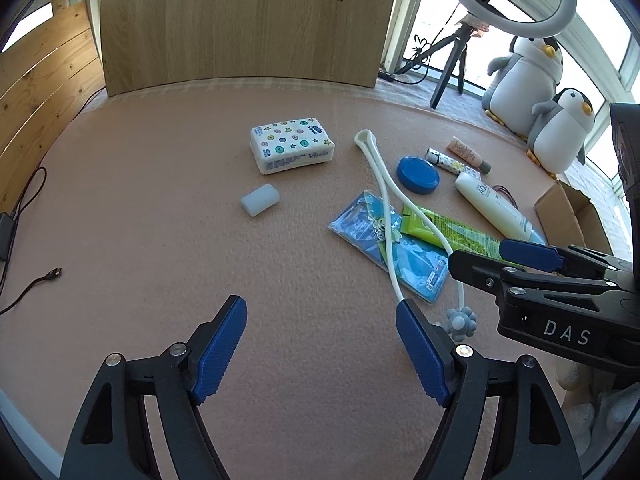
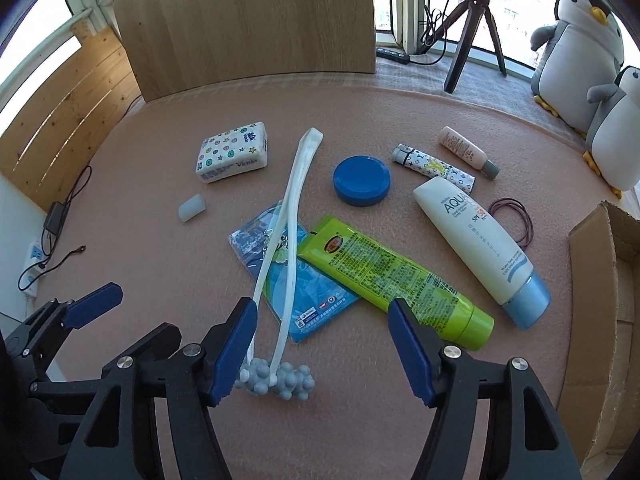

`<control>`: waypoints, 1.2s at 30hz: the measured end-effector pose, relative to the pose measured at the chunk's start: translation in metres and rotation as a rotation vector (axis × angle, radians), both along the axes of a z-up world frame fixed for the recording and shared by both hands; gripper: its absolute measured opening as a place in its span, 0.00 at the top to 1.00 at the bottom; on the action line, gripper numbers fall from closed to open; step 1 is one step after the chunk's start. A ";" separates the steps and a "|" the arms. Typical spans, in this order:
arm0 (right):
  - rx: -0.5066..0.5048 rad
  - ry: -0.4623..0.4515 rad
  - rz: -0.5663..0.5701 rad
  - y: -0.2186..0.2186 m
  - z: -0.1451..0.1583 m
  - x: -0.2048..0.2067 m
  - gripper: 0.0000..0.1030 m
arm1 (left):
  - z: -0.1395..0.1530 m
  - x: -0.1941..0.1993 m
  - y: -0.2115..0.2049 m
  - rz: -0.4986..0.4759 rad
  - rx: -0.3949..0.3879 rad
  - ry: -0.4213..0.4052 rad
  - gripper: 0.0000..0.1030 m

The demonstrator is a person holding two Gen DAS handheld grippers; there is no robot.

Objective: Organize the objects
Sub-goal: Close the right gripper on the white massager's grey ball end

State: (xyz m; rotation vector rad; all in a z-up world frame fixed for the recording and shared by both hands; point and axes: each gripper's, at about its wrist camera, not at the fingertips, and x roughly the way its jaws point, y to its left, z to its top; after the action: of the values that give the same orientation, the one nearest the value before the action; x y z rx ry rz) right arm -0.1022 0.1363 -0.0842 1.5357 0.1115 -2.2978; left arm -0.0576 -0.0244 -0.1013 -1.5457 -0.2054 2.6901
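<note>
Pink felt covers the desk (image 2: 168, 360), with a wooden panel (image 2: 248, 16) standing at its far edge and bright windows beyond. Taking the blue round lid (image 2: 362, 180) as the landmark: a patterned tissue pack (image 2: 232, 152) lies well to its left, and a small pale cylinder (image 2: 192, 208) sits nearer the camera than that pack. Just left of the lid runs a long white two-pronged massager (image 2: 296, 196), its grey knobbly balls (image 2: 276, 380) at the near end; it lies across a blue flat packet (image 2: 320, 300). On the near side of the lid a green tube (image 2: 396, 276) lies slantwise, touching the packet. Right of the lid are a patterned slim tube (image 2: 434, 168), a pink small bottle (image 2: 466, 148), a white sunscreen tube (image 2: 480, 240) and a thin hair tie (image 2: 516, 216). Farther right stands a cardboard box (image 2: 592, 264), and two plush penguins (image 2: 580, 52) sit by the window, beside a tripod (image 2: 472, 28).

Both tools are spread wide and hold nothing. The right tool (image 2: 322, 344) hovers over the massager's ball end, its left pad close beside the prongs. The left tool (image 1: 320, 344) hangs above bare felt, left of the massager.
</note>
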 end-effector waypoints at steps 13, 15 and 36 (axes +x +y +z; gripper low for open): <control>-0.042 -0.109 -0.049 0.026 -0.024 -0.013 0.67 | -0.015 -0.019 0.015 -0.045 0.072 -0.049 0.32; -0.048 -0.122 -0.055 0.029 -0.026 -0.012 0.67 | -0.017 -0.023 0.019 -0.050 0.087 -0.056 0.33; -0.113 -0.159 -0.025 0.042 -0.033 -0.007 0.67 | -0.043 -0.069 0.040 -0.095 0.233 -0.156 0.52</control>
State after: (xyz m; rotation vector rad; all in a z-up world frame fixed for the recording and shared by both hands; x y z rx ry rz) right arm -0.1095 0.1786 -0.1170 1.6616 -0.0779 -2.1511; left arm -0.1264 0.0157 -0.1439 -1.6471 -0.4219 2.3766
